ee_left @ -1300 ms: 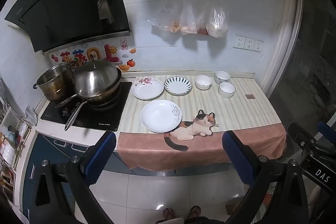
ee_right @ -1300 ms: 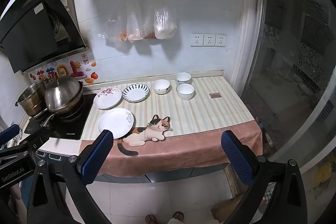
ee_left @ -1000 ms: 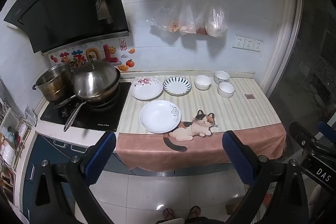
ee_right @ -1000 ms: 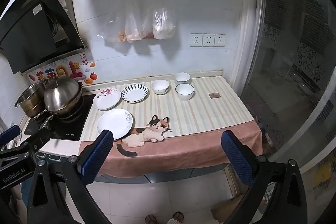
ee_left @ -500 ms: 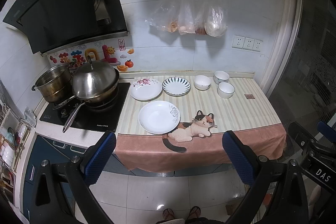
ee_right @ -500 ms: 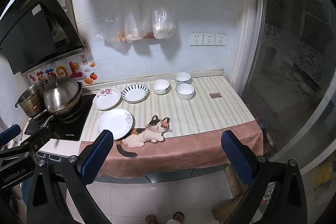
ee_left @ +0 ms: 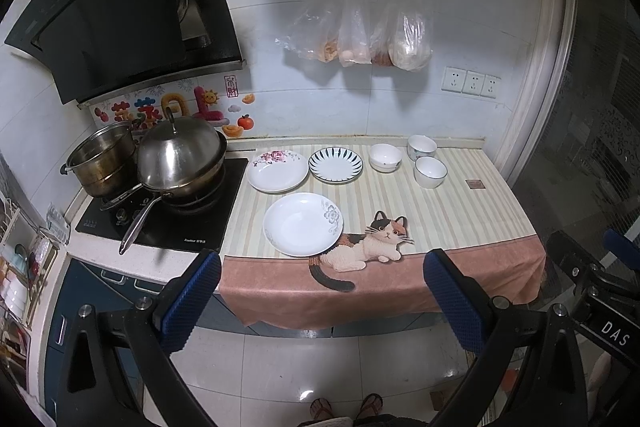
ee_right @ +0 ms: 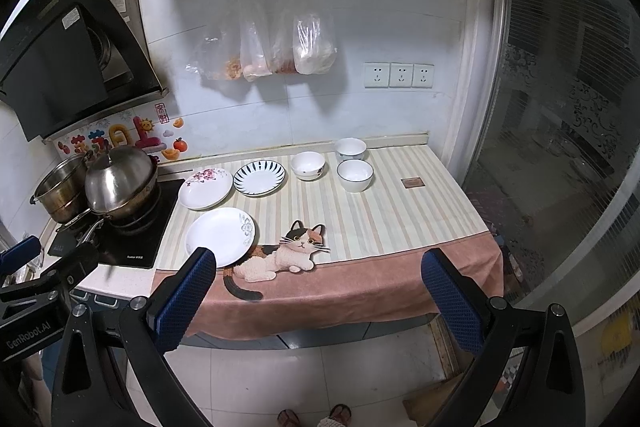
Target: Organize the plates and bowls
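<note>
"DAS" marks the right hand-held gripper (ee_left: 612, 331); "GenRobot.AI" the left hand-held gripper (ee_right: 28, 335).

counter (ee_left: 496, 195) | striped cat cloth (ee_left: 440, 215) | three plates (ee_left: 303, 224) | three bowls (ee_left: 430, 171) | hob (ee_left: 168, 219)

A home kitchen. A black range hood (ee_left: 120, 15) slants from the tiled wall at 10 o'clock over a cooktop (ee_left: 168, 215) at 9 o'clock, which carries a lidded wok (ee_left: 180, 155) and a steel pot (ee_left: 102, 159). A counter (ee_left: 460, 203) under a striped cat-print cloth holds plates (ee_left: 303, 223) and bowls (ee_left: 430, 171). At 12 o'clock food bags (ee_left: 360, 23) hang from a wall rail; sockets (ee_left: 472, 82) sit at 2 o'clock.
</note>
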Action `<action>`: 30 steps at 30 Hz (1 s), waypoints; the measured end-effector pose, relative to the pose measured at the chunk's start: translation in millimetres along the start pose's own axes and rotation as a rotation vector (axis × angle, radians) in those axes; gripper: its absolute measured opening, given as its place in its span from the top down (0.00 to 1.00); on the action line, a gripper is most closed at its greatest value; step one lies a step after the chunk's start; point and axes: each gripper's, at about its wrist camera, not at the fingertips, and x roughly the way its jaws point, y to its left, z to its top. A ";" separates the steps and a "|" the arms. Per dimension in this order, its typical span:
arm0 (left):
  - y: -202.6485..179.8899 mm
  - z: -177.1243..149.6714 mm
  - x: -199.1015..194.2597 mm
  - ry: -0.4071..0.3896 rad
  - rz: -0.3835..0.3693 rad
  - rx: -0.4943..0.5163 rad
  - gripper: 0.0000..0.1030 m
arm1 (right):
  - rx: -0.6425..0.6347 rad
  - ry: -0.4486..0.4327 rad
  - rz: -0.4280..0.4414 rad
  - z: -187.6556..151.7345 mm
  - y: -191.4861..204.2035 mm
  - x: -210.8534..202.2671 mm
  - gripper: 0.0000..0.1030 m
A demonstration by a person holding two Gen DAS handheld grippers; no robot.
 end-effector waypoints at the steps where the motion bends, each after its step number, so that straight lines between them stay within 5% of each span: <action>1: -0.1 0.0 -0.2 -0.001 0.001 0.000 0.00 | 0.000 0.001 0.001 -0.2 0.0 0.2 0.00; 30: -1.0 -0.1 -0.3 -0.001 0.000 0.002 0.00 | 0.002 0.007 0.010 -0.5 7.6 3.3 0.00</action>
